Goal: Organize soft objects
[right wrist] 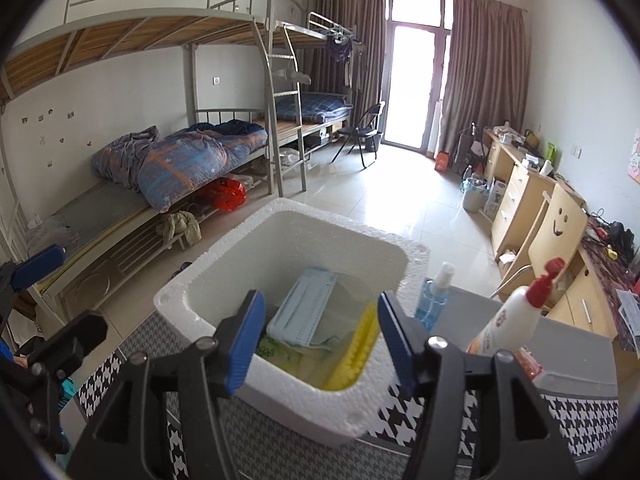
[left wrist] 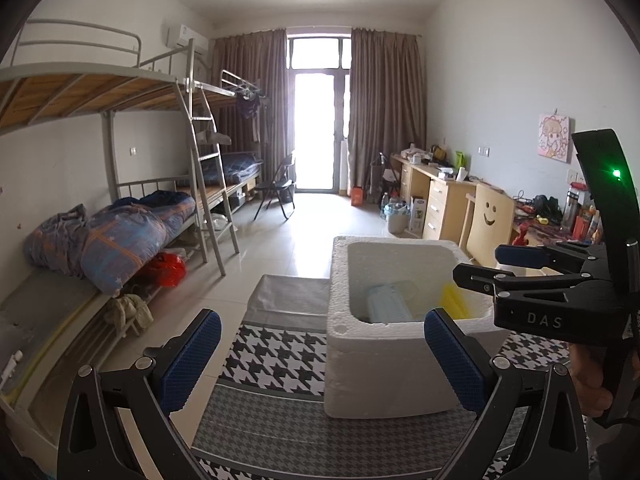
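A white foam box (left wrist: 384, 372) stands on a table with a houndstooth cloth (left wrist: 276, 360). It also shows in the right wrist view (right wrist: 280, 392). Inside lie a pale blue pack of face masks (right wrist: 302, 306), a yellow ridged item (right wrist: 356, 348) and a greenish soft packet (right wrist: 276, 350). My left gripper (left wrist: 322, 364) is open and empty, in front of the box's near left side. My right gripper (right wrist: 322, 340) is open and empty, held above the box's near rim; it shows from the side in the left wrist view (left wrist: 476, 266).
A blue spray bottle (right wrist: 434, 300) and a white bottle with a red cap (right wrist: 516, 316) stand right of the box. A chair with a smiley face (right wrist: 554, 232) and desks (right wrist: 516, 196) line the right wall. Bunk beds (right wrist: 168, 168) line the left.
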Demonstrator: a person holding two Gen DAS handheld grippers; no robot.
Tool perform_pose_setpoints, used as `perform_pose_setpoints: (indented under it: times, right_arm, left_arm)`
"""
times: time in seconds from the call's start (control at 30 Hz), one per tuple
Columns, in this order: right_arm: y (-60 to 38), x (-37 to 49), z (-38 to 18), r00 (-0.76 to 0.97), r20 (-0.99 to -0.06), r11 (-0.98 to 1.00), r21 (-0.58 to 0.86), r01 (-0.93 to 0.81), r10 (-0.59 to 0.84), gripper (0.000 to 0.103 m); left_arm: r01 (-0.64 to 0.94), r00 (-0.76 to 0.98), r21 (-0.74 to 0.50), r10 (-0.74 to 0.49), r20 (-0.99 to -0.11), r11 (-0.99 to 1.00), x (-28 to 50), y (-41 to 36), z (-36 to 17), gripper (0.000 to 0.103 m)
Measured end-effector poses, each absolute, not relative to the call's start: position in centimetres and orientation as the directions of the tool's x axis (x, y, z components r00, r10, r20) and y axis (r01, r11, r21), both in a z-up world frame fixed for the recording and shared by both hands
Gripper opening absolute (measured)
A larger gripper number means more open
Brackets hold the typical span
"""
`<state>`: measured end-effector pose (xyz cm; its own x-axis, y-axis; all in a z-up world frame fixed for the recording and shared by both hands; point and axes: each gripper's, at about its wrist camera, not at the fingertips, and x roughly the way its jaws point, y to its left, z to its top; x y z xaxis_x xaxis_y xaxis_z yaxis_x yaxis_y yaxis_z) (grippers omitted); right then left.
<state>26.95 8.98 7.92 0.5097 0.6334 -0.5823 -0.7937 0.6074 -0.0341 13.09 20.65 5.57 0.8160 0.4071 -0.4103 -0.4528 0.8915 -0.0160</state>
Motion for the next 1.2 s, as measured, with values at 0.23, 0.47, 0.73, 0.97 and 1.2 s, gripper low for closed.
perform_pose_setpoints:
  times: [0.23, 0.47, 0.73, 0.97, 1.2]
  right_arm:
    - [7.0, 26.4, 8.5, 0.541, -0.553, 0.635, -0.026, -0.772, 0.634, 0.072]
    - [4.4, 25.8, 9.2, 0.577, -0.509, 0.669, -0.004, -0.744, 0.639, 0.086]
    - [1.7, 25.4, 9.4, 0.598, -0.473, 0.684, 0.015, -0.729, 0.647, 0.091]
    - [-1.3, 24.4, 9.4, 0.614, -0.443, 0.702, 0.051, -0.710, 0.653, 0.091]
    - [-4.2, 22.2, 9.3, 0.655, -0.394, 0.723, 0.034, -0.690, 0.645, 0.093]
  left_arm:
    - [-0.429, 0.832, -0.021, 0.386, -0.399, 0.903, 12.8, 19.1, 6.3, 0.102]
    - [-0.402, 0.851, -0.024, 0.364, -0.377, 0.915, 12.4, 17.7, 7.0, 0.102]
    - [-0.379, 0.867, -0.023, 0.346, -0.360, 0.925, 12.5, 16.4, 7.8, 0.102]
    - [-0.344, 0.883, -0.028, 0.313, -0.351, 0.939, 12.2, 15.2, 7.8, 0.102]
    - [-0.321, 0.899, -0.026, 0.296, -0.322, 0.947, 11.2, 13.6, 8.0, 0.102]
